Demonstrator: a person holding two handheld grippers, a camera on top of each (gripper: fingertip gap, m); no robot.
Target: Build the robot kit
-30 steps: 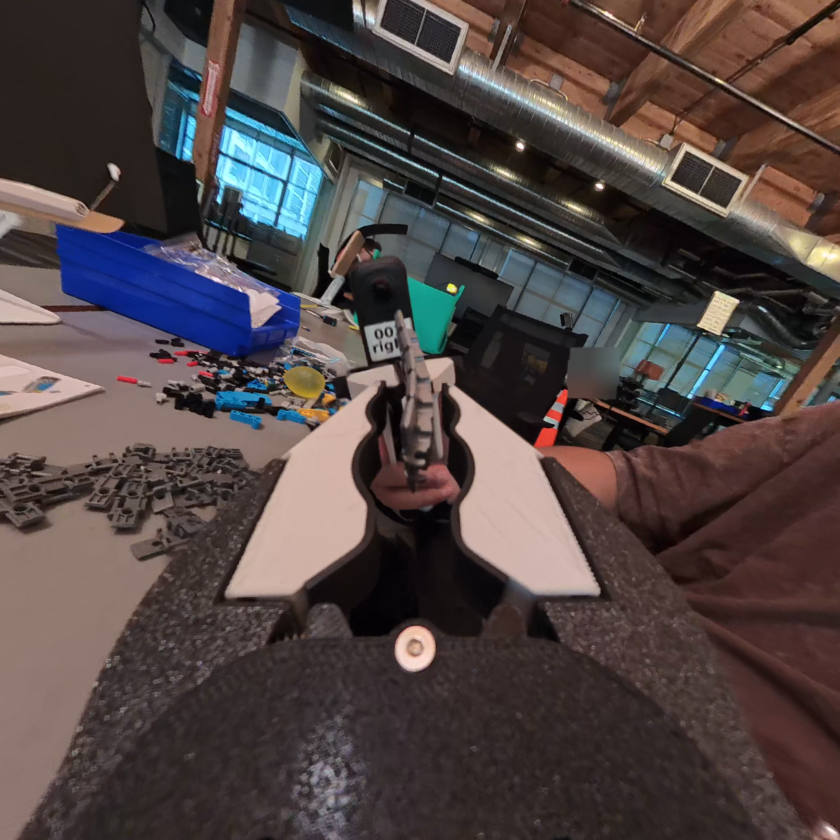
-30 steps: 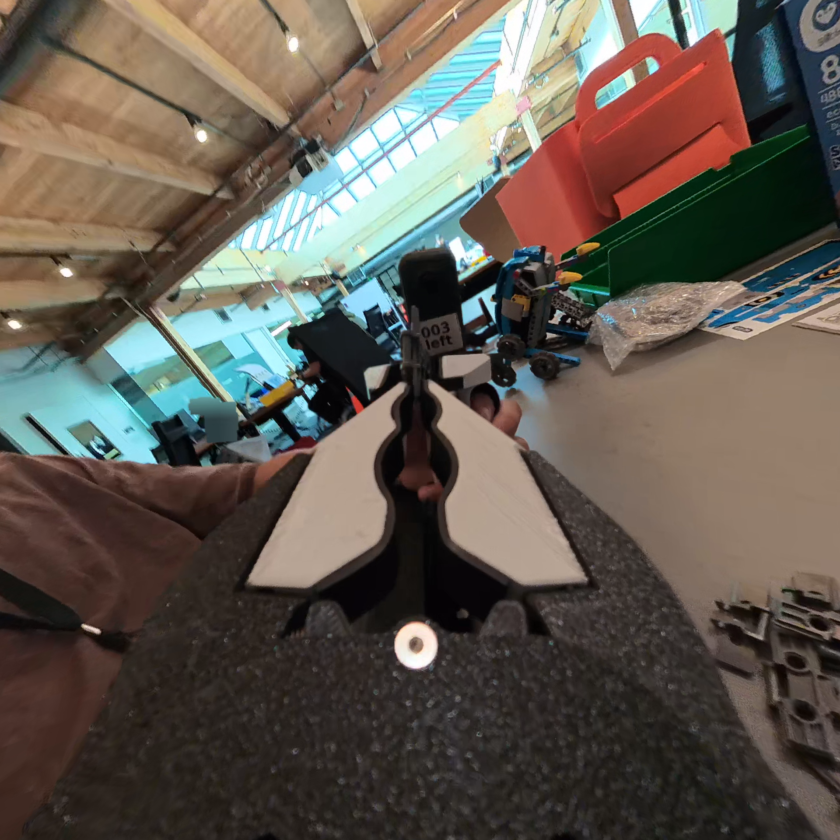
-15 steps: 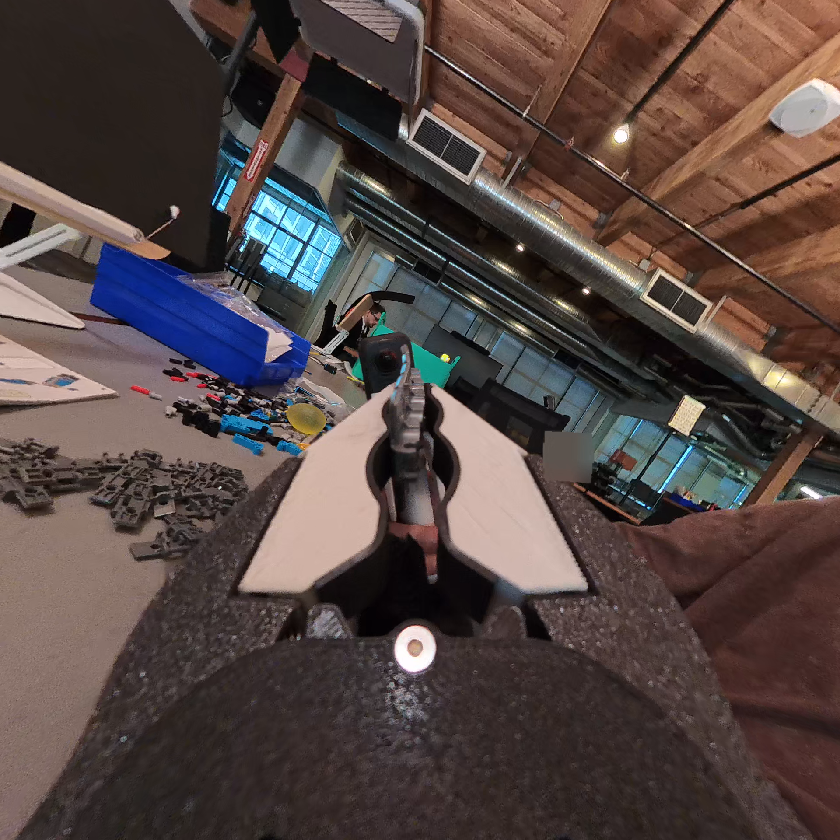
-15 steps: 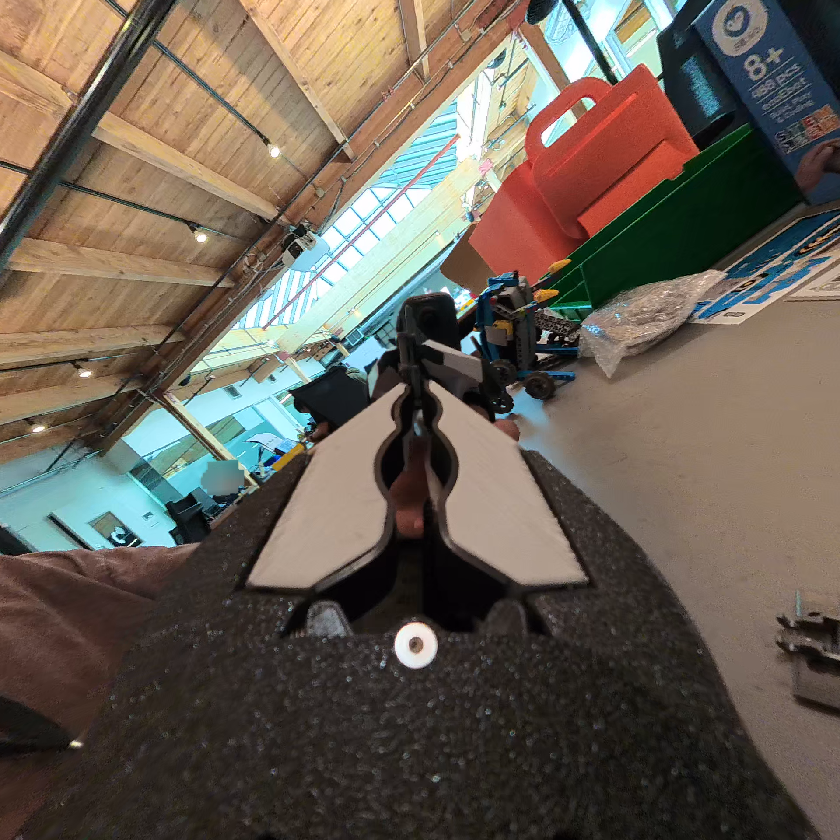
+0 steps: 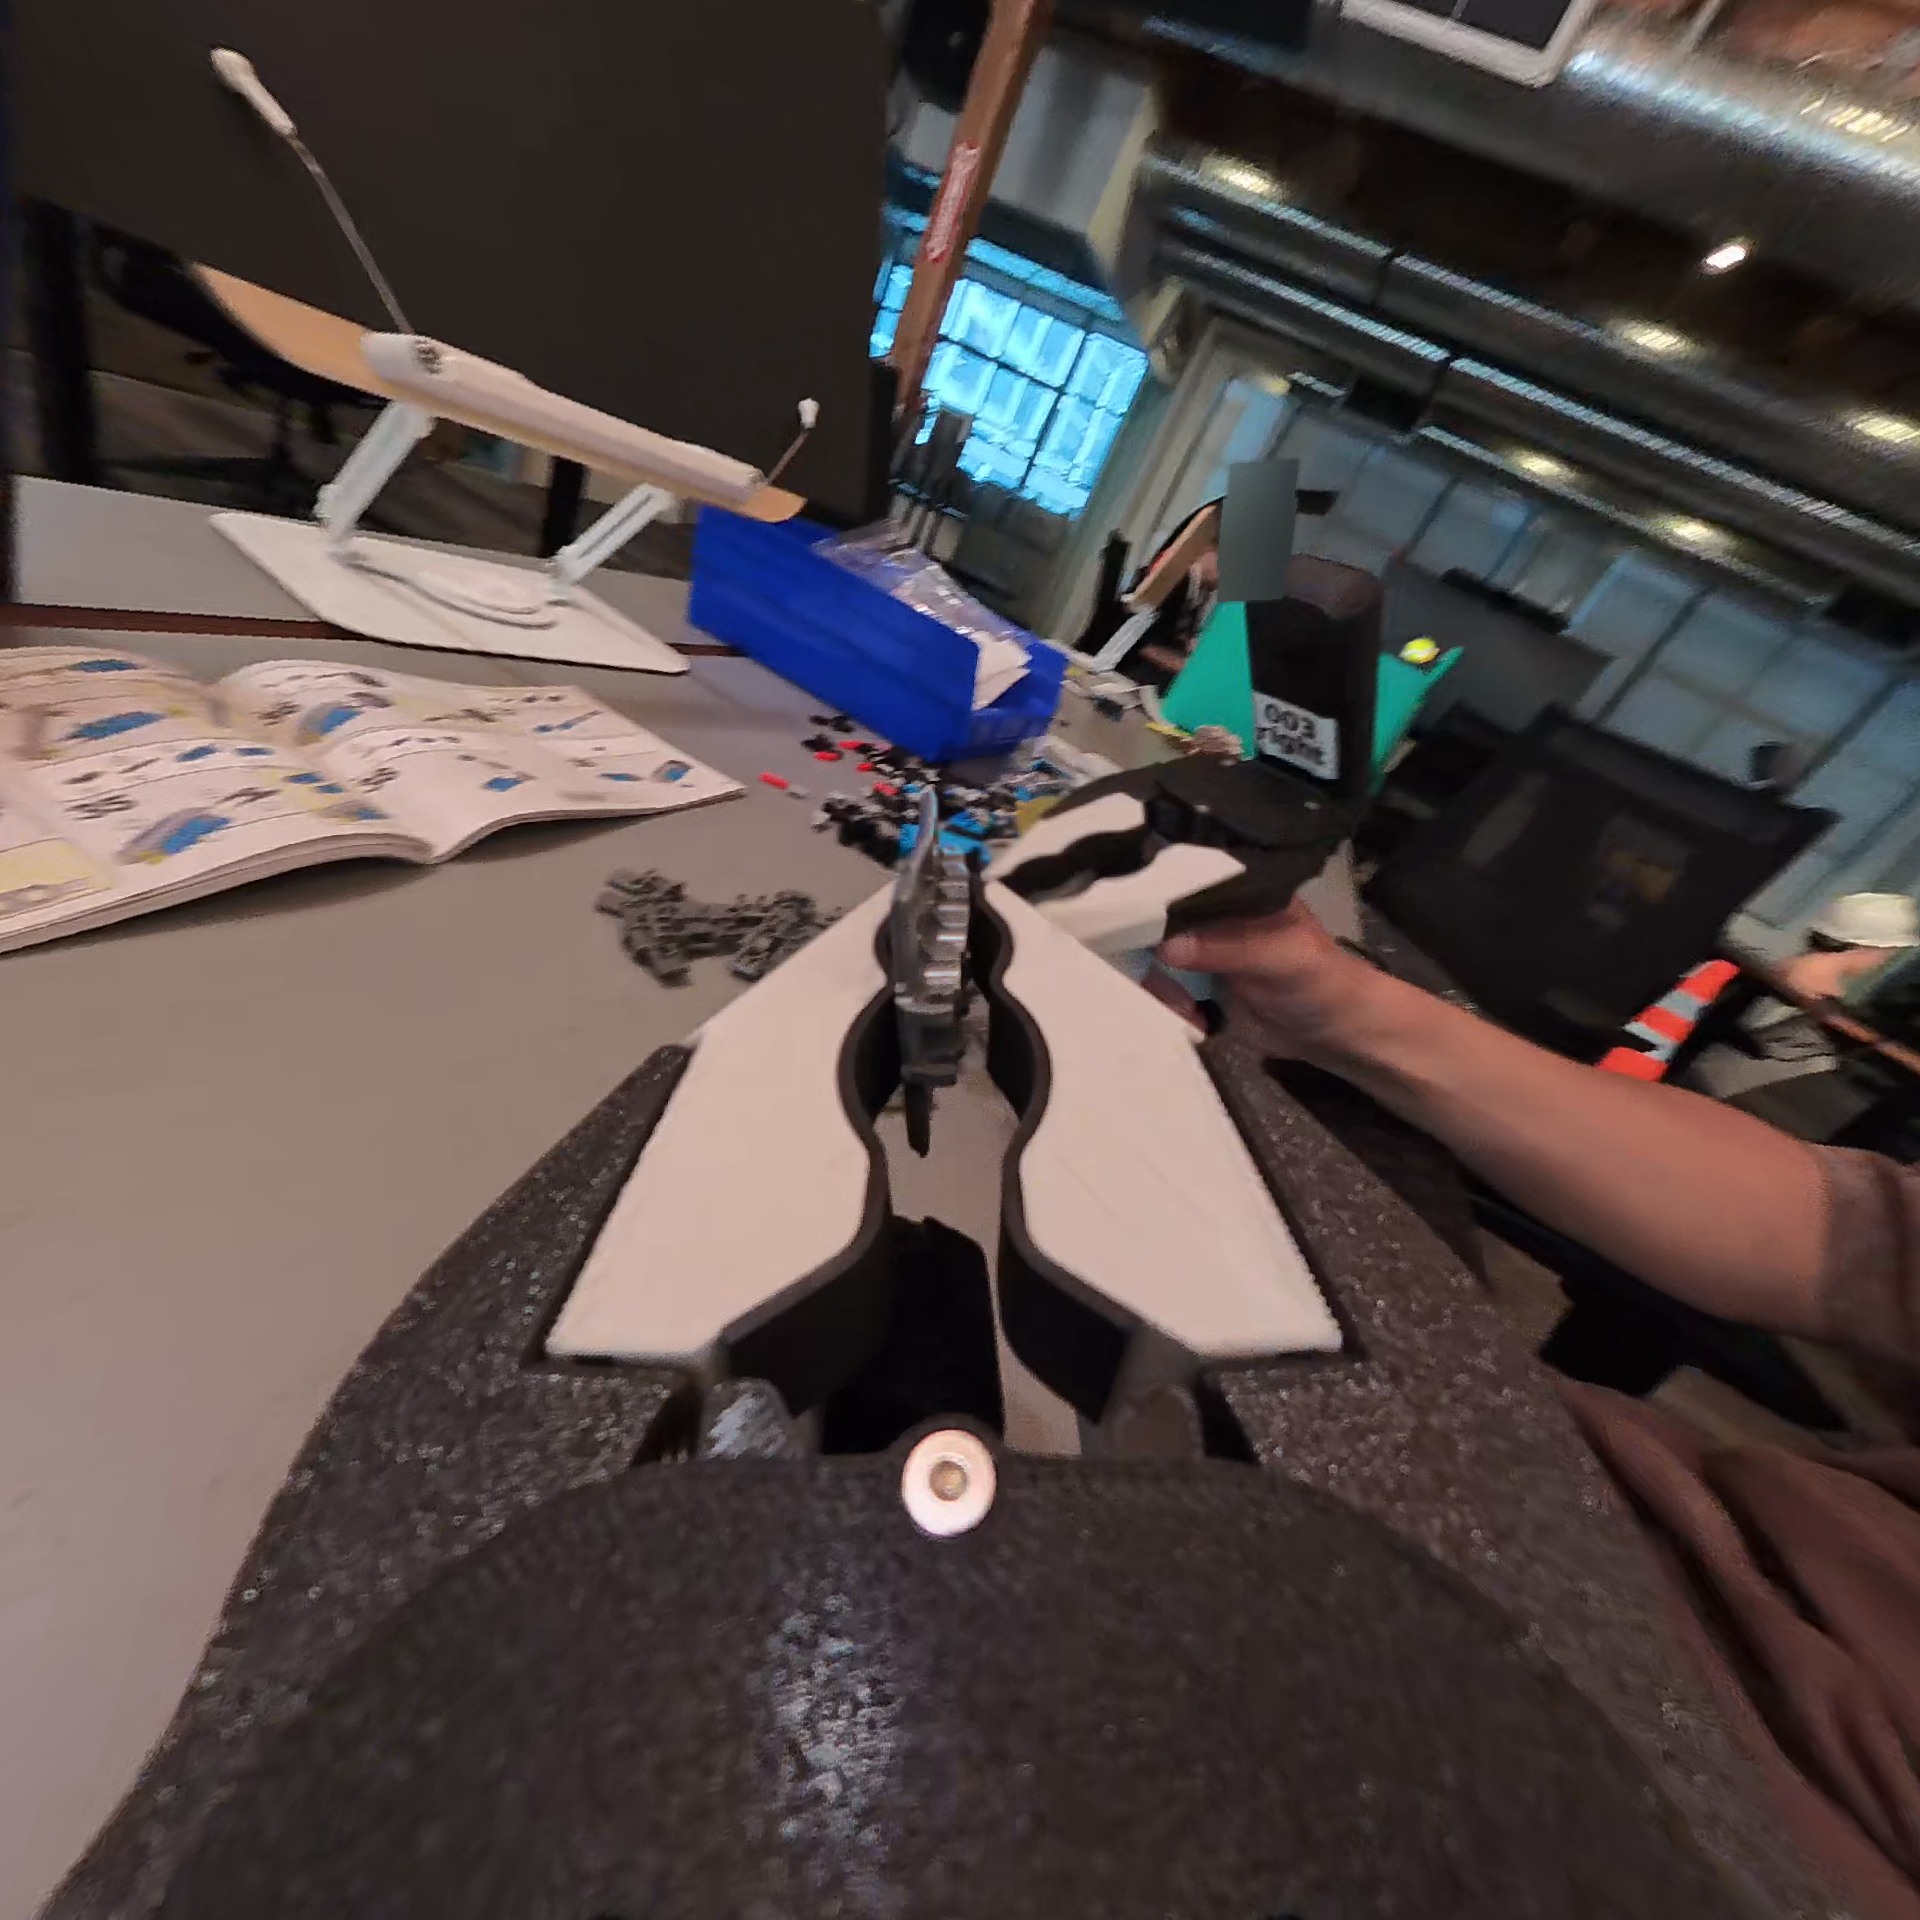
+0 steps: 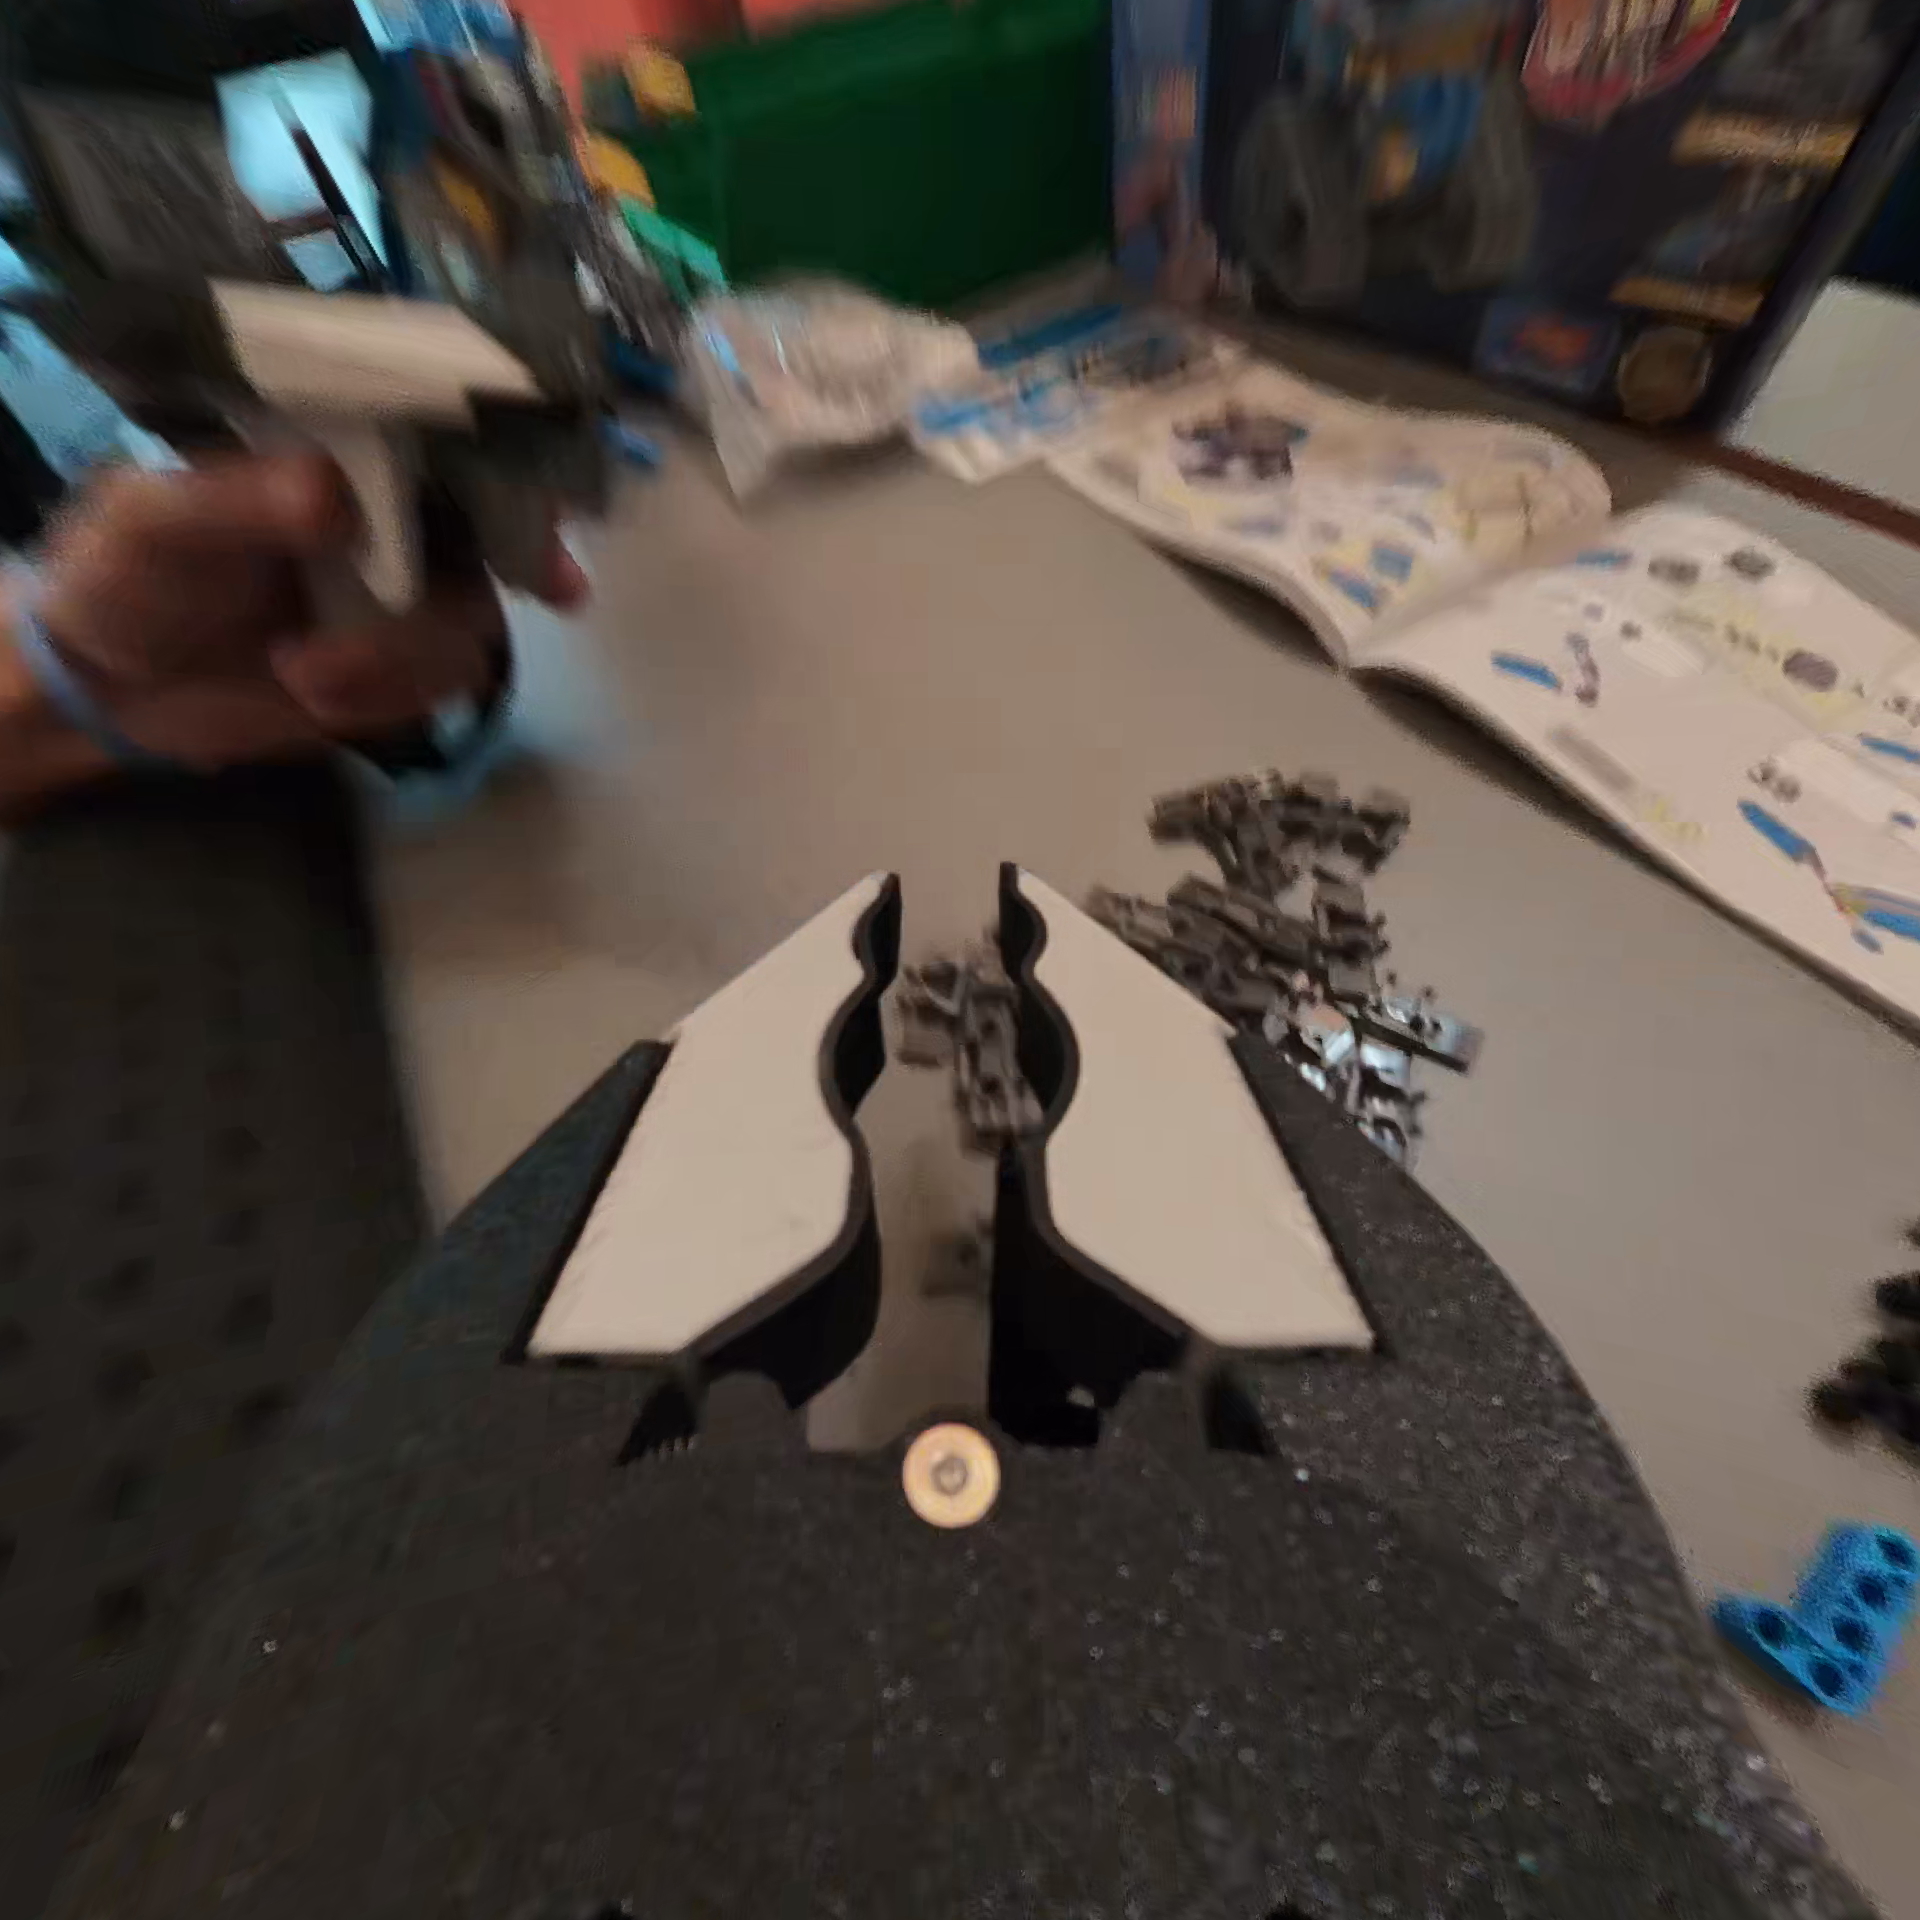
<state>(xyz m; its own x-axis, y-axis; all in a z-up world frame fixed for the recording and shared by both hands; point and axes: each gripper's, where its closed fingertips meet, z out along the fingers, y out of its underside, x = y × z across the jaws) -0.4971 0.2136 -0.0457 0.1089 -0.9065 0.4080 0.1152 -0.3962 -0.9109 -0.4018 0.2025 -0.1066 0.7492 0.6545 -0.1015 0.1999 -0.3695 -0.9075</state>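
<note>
My left gripper (image 5: 940,896) is shut on a grey toothed strip of linked track pieces (image 5: 928,961), which stands on edge between the fingers above the grey table (image 5: 312,1091). My right gripper (image 6: 948,881) is open by a narrow gap and empty. It hovers low over a pile of loose grey track links (image 6: 1278,925), and some links show through the gap. The right gripper also shows in the left wrist view (image 5: 1132,862), held by a hand (image 5: 1247,961). The left gripper appears blurred at upper left in the right wrist view (image 6: 364,384).
An open instruction booklet (image 5: 312,769) lies at the left, also seen in the right wrist view (image 6: 1558,644). A blue bin (image 5: 862,644), small coloured parts (image 5: 894,784) and a white stand (image 5: 468,520) sit behind. A blue piece (image 6: 1839,1621), a box (image 6: 1507,187) and a plastic bag (image 6: 821,374) are nearby. The gap from one gripper's tips to the other's is roughly 12 cm.
Both grippers faced each other, clamped on the grey strip. The right one has let go, opened and swung down over the grey pile. The left keeps the strip and has tilted down.
</note>
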